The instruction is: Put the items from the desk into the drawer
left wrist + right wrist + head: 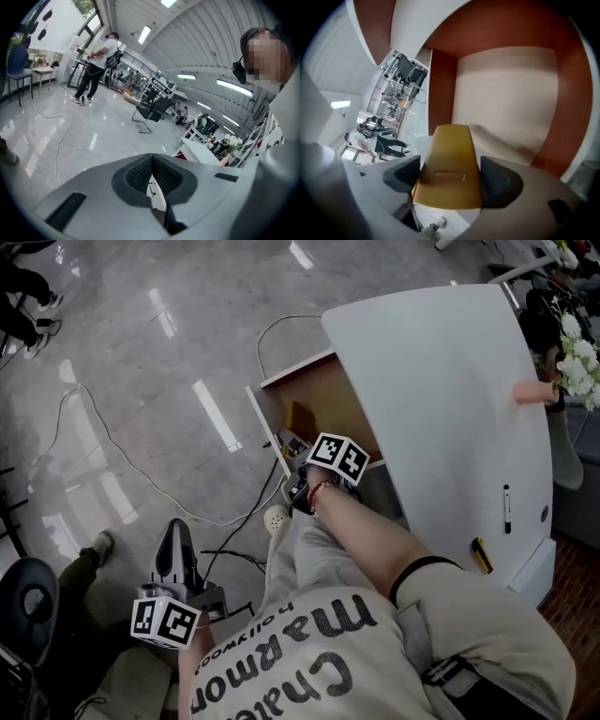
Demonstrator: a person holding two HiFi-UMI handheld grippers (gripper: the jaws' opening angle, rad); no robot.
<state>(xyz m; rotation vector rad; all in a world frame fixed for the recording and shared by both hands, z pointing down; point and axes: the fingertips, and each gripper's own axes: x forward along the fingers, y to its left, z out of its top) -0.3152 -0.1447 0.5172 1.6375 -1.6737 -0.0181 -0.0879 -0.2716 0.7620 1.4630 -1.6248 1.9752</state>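
Note:
The desk's drawer [323,395] stands pulled open, with brown walls [440,84] and a pale bottom [506,98]. My right gripper [296,439] reaches into it, shut on a yellow plastic piece [449,164] that fills the gap between the dark pads [401,173]; the same yellow piece [300,417] shows inside the drawer in the head view. My left gripper [175,540] hangs low at my left side over the floor, jaws shut [151,174] with nothing in them. On the white desk [441,381] lie a black pen [507,509], a small yellow item [481,555] and a peach-coloured item [534,392].
White flowers [574,357] stand at the desk's far right edge. Cables [141,474] trail over the glossy grey floor. A dark chair [28,601] and someone's shoe [101,545] are at lower left. People and chairs stand farther off in the hall [96,61].

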